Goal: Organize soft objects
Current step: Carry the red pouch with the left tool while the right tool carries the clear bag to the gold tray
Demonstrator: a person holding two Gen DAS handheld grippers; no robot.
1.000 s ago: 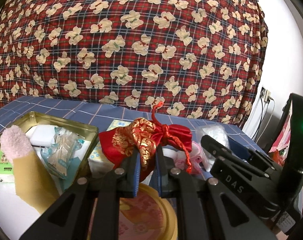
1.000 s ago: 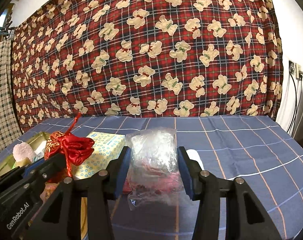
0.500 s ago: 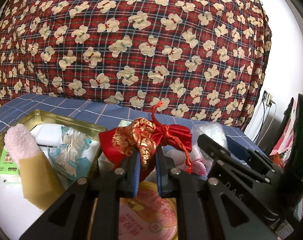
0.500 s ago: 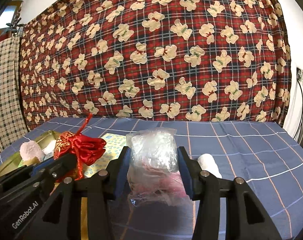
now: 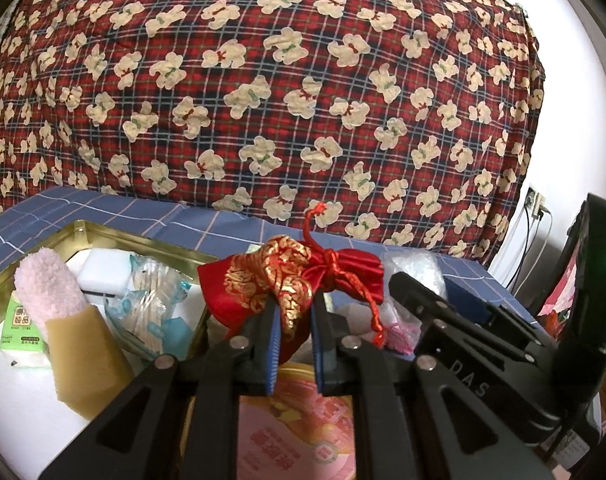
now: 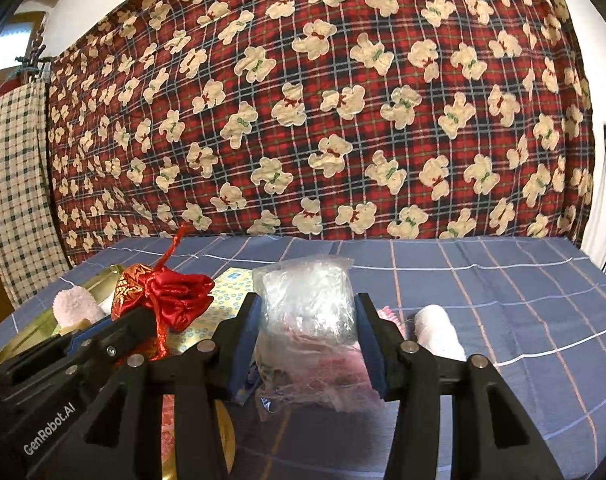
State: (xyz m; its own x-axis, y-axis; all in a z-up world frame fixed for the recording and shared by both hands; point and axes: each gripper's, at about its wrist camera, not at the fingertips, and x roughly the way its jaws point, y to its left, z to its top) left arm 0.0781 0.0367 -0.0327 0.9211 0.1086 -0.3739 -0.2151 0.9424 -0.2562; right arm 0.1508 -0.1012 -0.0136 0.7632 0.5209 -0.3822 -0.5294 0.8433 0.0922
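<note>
At the far left sat the gold tin, lid off, already holding a pink fuzzy sock with a tan cuff, a white foam block, a small green tissue pack and a clear packet with blue print; I judged it the collecting place, since the soft items were gathered there. Next, my left gripper was closed nearly all the way, pinching the red-and-gold drawstring pouch by its lower fabric, cord dangling to the right. I held it raised above a round yellow lid, probably so it would clear the tin's rim on the way over. Behind it lay a patterned tissue pack on the blue checked cloth. My right gripper stood about half open, jaws pressed against both sides of a crinkled clear plastic bag with pink contents; the wide grip suited its bulk. Whether the bag was off the cloth I could not tell. Furthest right, a white-pink rolled sock lay loose, not yet sorted.
</note>
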